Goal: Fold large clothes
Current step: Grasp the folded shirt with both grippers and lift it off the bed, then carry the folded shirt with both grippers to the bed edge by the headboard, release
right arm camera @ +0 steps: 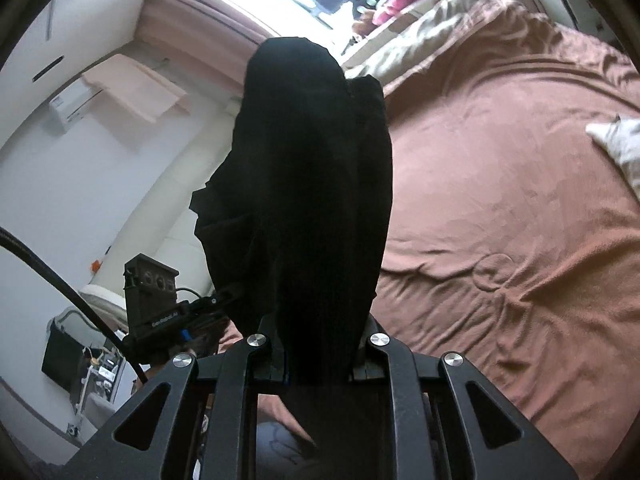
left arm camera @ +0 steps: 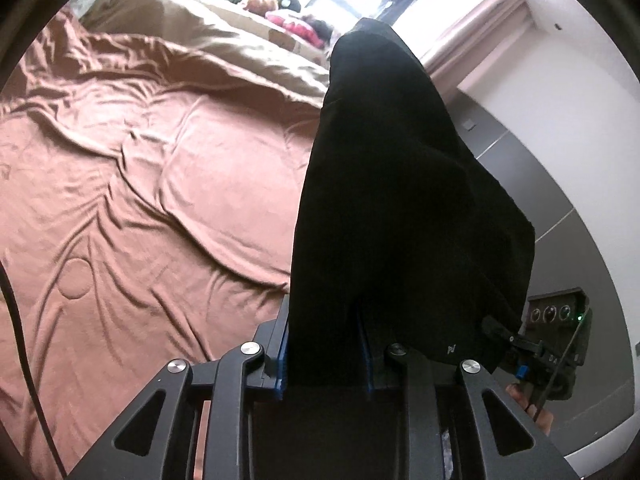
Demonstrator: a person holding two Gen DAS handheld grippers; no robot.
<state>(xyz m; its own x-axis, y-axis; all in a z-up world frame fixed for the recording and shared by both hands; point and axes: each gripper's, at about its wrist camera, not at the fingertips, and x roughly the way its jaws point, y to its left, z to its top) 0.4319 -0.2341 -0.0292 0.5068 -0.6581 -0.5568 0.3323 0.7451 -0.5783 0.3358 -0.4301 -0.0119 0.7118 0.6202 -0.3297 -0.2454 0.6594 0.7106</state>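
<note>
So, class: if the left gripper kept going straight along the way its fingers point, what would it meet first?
The black garment itself. The left gripper is shut on it, and the cloth fills the line ahead. Beyond it probably lie the window wall and curtain, but depth is unclear.

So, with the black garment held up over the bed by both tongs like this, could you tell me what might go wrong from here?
1. The black garment hangs bunched between the left tongs and the right tongs, so it may land creased rather than flat.
2. The brown bedspread is already wrinkled, which could spoil a neat fold.
3. A cable runs close beside the right tongs and might snag the cloth.
</note>
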